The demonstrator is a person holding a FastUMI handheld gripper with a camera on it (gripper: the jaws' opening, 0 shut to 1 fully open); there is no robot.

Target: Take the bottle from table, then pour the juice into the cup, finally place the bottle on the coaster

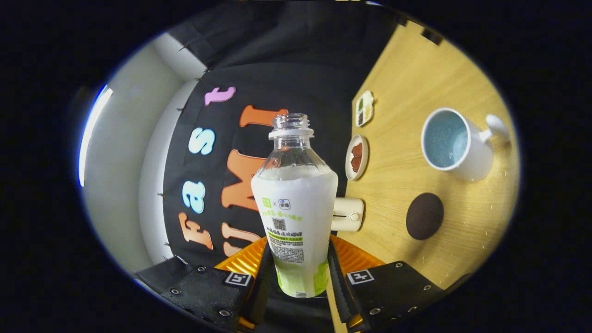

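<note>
Gripper view shows the gripper (296, 270) with both fingers clamped on the open bottle (295, 203), held up and tipped, with the cup (455, 143) and coaster (424, 216) off to its right on the table (416, 83). Juice may spill on the table if the bottle tips more before it gets to the cup. I cannot tell if the cup has juice in it.

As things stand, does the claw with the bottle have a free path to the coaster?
Probably yes. The claw is shut on the bottle, and the bare table lies between it and the coaster; the cup stands beyond it.
</note>
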